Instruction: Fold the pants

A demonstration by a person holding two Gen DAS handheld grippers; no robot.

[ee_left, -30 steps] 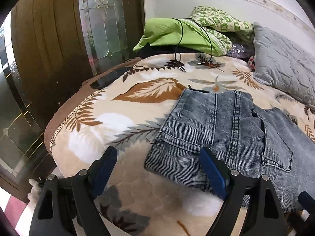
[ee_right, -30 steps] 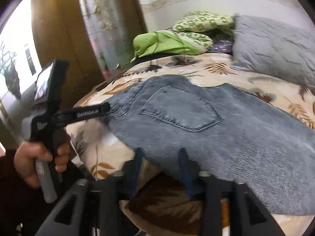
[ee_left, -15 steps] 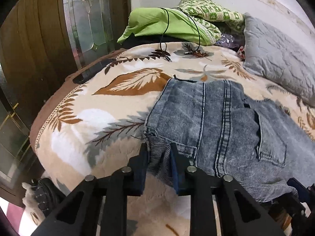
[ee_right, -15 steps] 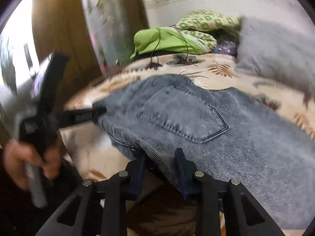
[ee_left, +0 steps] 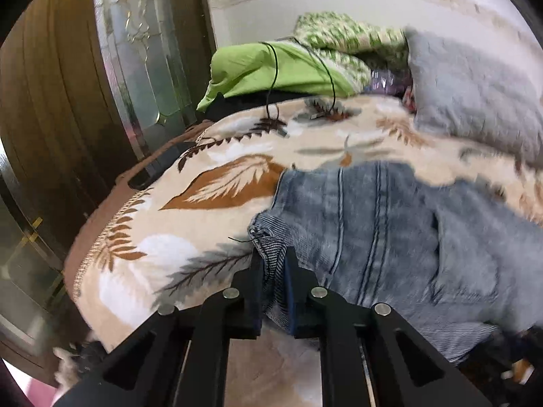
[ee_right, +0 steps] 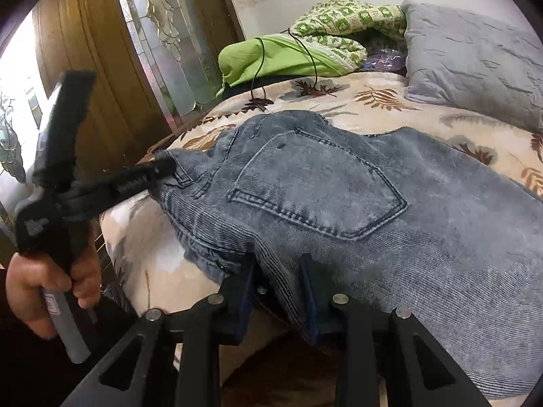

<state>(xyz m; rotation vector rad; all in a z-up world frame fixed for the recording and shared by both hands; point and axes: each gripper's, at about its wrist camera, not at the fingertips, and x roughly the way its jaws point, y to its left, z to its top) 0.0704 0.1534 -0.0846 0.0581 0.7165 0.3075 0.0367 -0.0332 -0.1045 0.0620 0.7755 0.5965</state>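
Now both grippers, jaws just closed, pinch the jeans (ee_right: 339,203) on the bed (ee_left: 176,237): left gripper (ee_left: 274,271) at the waistband corner, right gripper (ee_right: 276,281) further along the near edge.

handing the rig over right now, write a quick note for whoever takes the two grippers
Left gripper: jaws just closed, pinching a waistband corner of the grey-blue denim pants.
Right gripper: jaws just closed on the near edge of the same pants.
Pants lie flat, back pocket up, on the beige leaf-print blanket.
Done: both grips taken.
Left: no fold shows yet; all the folding remains.
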